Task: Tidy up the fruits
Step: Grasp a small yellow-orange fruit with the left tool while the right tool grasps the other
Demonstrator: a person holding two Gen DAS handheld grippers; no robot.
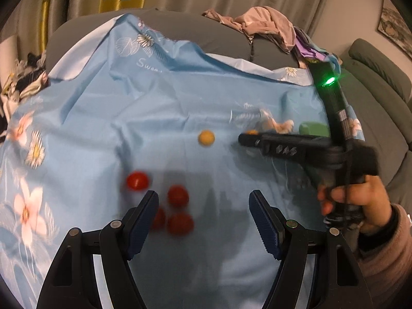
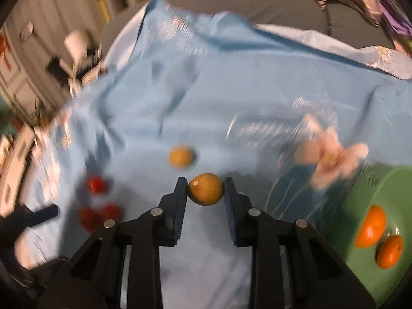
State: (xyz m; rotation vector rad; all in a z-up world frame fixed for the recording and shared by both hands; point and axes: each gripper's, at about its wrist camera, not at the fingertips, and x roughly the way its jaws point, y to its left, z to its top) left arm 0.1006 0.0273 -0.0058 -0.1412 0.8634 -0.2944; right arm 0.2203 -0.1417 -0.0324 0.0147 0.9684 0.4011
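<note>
Our right claw (image 2: 206,189) gripped a yellow-brown fruit (image 2: 205,189) between its two pads, just above the blue floral cloth (image 2: 206,97). A second yellow-brown fruit (image 2: 180,156) lay just ahead of it, slightly left. To its right sat a green plate (image 2: 360,278) holding two oranges (image 2: 372,228). Our left claw (image 1: 203,213) stood wide open and held nothing, with four red fruits (image 1: 178,195) beside its left finger.

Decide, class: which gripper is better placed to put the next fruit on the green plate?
Right. The right gripper already grips a yellow fruit beside the green plate; the left gripper is open and empty over the red fruits.
</note>
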